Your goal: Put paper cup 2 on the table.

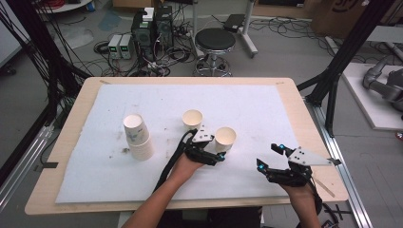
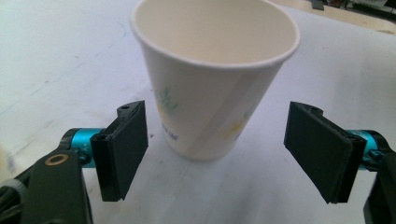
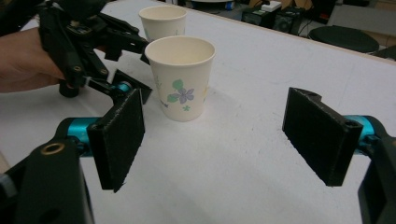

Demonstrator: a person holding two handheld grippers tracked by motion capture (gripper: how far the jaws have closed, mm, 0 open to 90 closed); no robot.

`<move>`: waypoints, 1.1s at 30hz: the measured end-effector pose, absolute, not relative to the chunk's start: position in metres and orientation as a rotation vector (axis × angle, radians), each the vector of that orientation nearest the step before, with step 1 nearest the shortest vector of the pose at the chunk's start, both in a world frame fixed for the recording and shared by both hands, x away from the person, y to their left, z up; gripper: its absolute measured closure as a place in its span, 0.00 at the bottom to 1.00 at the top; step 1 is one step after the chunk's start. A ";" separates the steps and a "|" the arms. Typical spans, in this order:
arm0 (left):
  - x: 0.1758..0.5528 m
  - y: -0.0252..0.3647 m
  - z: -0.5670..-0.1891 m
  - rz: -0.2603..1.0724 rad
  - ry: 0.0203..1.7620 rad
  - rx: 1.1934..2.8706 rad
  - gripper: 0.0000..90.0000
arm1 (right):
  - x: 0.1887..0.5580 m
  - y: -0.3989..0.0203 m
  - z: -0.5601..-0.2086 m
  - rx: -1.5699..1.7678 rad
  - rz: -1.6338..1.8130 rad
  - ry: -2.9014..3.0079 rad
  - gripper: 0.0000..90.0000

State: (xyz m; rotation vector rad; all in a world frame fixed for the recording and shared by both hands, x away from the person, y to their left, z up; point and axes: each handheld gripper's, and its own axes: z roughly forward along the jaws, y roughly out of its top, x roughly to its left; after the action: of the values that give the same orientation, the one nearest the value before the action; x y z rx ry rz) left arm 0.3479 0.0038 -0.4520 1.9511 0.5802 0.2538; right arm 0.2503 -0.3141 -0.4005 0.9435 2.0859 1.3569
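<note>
A white paper cup with a flower print stands upright on the white mat. My left gripper is open right in front of it. In the left gripper view the cup stands just beyond the gripper, whose pads do not touch it. My right gripper is open and empty, to the right of this cup and nearer the front edge. The right gripper view shows that cup ahead of the right gripper, with the left gripper at its left side. A second cup stands behind it.
A stack of paper cups stands on the left part of the mat. The wooden table edge borders the mat. Beyond the table are a black stool, computer boxes and cables on the floor.
</note>
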 end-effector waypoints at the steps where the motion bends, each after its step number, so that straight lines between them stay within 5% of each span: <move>1: 0.345 0.008 -0.451 0.254 0.585 1.932 0.24 | 0.250 -0.314 -0.401 0.950 1.362 2.090 0.24; 20: 0.304 0.111 -0.414 0.288 0.579 1.695 0.23 | 0.249 -0.306 -0.410 0.947 1.339 2.108 0.24; 33: 0.281 0.146 -0.408 0.330 0.568 1.653 0.18 | 0.246 -0.303 -0.408 0.936 1.325 2.102 0.24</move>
State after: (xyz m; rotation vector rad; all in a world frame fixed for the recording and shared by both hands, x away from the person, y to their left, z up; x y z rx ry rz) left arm 0.2813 0.1463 -0.4080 1.6531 0.5679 0.3299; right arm 0.2461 -0.3029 -0.4084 0.9356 2.1017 1.3246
